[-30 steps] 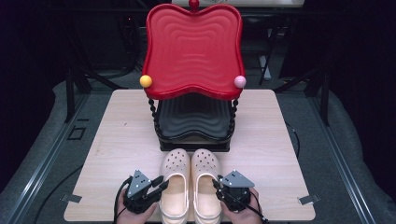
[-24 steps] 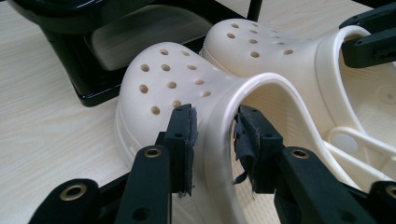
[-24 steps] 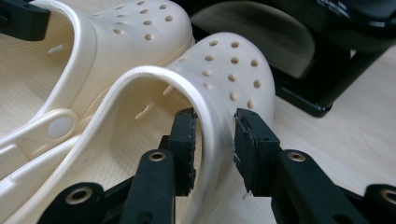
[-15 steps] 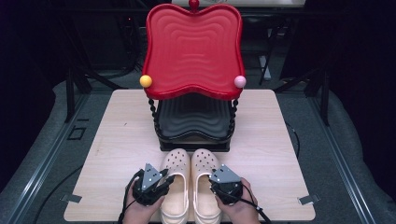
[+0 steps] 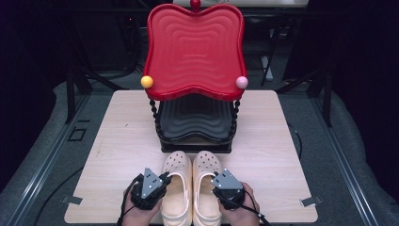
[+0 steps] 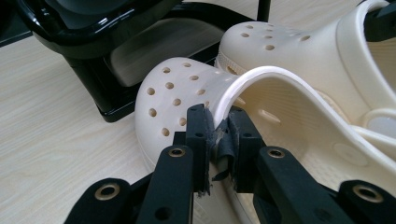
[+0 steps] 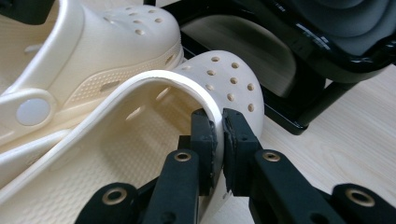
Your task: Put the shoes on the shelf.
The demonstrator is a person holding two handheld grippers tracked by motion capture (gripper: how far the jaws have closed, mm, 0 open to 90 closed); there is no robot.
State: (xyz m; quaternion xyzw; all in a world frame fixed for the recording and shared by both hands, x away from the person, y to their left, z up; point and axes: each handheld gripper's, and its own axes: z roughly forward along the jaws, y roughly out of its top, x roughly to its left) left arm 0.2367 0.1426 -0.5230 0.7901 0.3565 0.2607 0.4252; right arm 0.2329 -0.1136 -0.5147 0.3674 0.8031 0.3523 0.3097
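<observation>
Each tool has just closed: left tool (image 6: 217, 140) clenches the left cream clog's (image 5: 176, 188) rim, right tool (image 7: 219, 140) the right clog's (image 5: 207, 186), on the tabletop (image 5: 117, 141).

Two clogs side by side at the table's (image 5: 117, 141) near edge, left clog (image 5: 176, 188) touching right clog (image 5: 207, 186), toes just before the two-tier stand (image 5: 195, 136) behind them.

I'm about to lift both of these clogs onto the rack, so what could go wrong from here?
Each gripper, left and right, has just closed on only the thin side rim of its clog, so a clog could bend, swing or slip out when raised. The clogs also sit close against the black rack, so their toes may catch its lower shelf.
</observation>
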